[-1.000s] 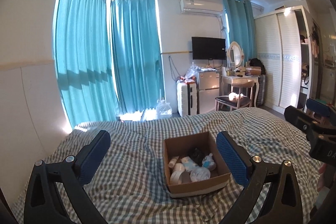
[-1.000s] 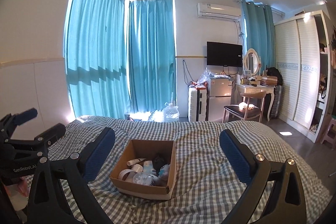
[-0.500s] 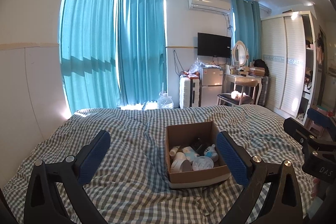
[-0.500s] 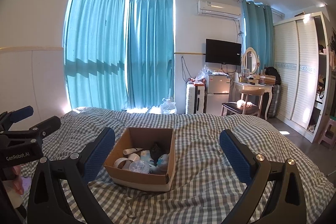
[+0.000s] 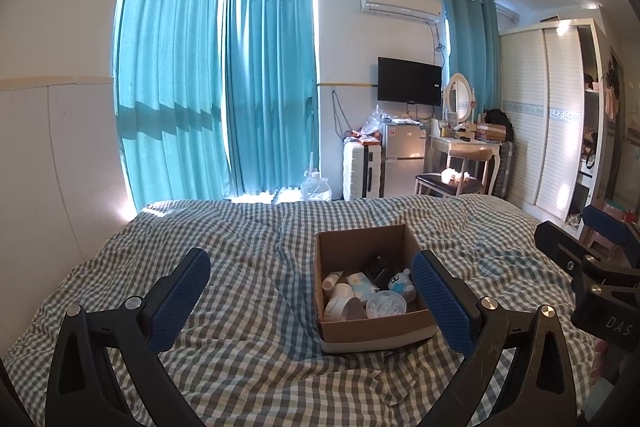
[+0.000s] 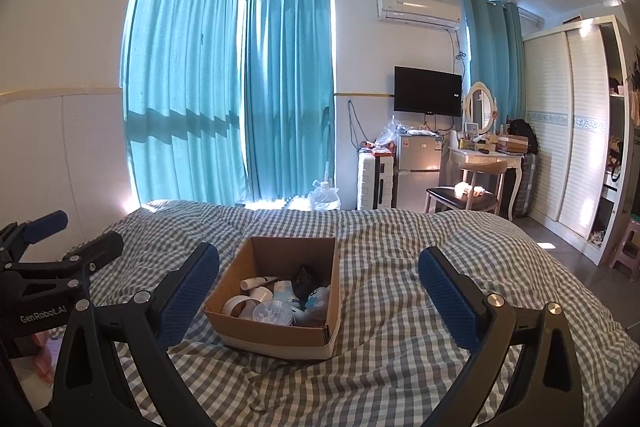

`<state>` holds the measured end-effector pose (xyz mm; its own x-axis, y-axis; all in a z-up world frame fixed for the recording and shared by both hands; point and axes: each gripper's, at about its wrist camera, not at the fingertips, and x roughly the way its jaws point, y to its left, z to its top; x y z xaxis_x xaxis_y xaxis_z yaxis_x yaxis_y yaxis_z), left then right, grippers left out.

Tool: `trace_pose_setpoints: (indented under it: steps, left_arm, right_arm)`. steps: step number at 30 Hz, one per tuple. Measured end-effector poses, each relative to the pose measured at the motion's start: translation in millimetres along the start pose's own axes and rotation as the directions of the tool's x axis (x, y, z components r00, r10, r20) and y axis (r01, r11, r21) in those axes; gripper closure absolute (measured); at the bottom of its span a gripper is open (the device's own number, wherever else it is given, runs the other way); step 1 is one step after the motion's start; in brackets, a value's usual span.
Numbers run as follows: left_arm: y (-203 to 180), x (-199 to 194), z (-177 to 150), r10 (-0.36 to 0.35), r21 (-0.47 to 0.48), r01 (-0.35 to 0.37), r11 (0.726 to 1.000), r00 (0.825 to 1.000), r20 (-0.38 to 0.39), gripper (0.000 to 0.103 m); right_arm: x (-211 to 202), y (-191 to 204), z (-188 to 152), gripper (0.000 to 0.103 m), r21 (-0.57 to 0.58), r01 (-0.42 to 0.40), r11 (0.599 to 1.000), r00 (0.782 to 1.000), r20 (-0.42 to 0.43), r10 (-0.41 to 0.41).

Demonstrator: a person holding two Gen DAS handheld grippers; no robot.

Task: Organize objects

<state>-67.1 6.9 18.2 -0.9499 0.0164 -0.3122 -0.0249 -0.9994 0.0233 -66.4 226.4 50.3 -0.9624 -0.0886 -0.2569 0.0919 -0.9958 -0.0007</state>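
Observation:
An open cardboard box (image 5: pixel 372 333) sits on the checked bed cover (image 5: pixel 248 291), holding several small items: white jars, a tube, a dark object and a blue-and-white toy (image 5: pixel 398 281). My left gripper (image 5: pixel 310 297) is open and empty, hovering above the bed just left of the box. The right gripper shows at the right edge of this view (image 5: pixel 592 267). In the right wrist view the box (image 6: pixel 276 335) lies left of centre. My right gripper (image 6: pixel 320 291) is open and empty above the bed. The left gripper shows at the left edge of this view (image 6: pixel 60 255).
Teal curtains (image 5: pixel 264 87) cover the windows beyond the bed. A white suitcase (image 5: pixel 360 171), small fridge (image 5: pixel 402 163), dressing table with chair (image 5: pixel 460 167) and wardrobe (image 5: pixel 544 115) stand along the far and right walls. A pink stool (image 6: pixel 628 247) stands on the floor at right.
Both views have shifted so the box and bed sit lower and a little closer in frame. Both grippers stay open and empty.

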Motion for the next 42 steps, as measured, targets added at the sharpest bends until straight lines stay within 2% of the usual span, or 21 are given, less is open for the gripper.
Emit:
trace_pose_setpoints:
  steps: [18,42]
  left_arm:
    - [2,3,-5,-0.028,-0.023,0.028,0.999,1.0,-0.007,0.0]
    - [3,2,-4,-0.004,-0.004,0.004,1.0,1.0,-0.019,0.0]
  right_arm:
    - [3,0,-3,0.003,0.005,-0.004,1.0,1.0,-0.012,0.004]
    - [11,6,-6,0.003,-0.022,-0.003,1.0,0.999,-0.041,0.002]
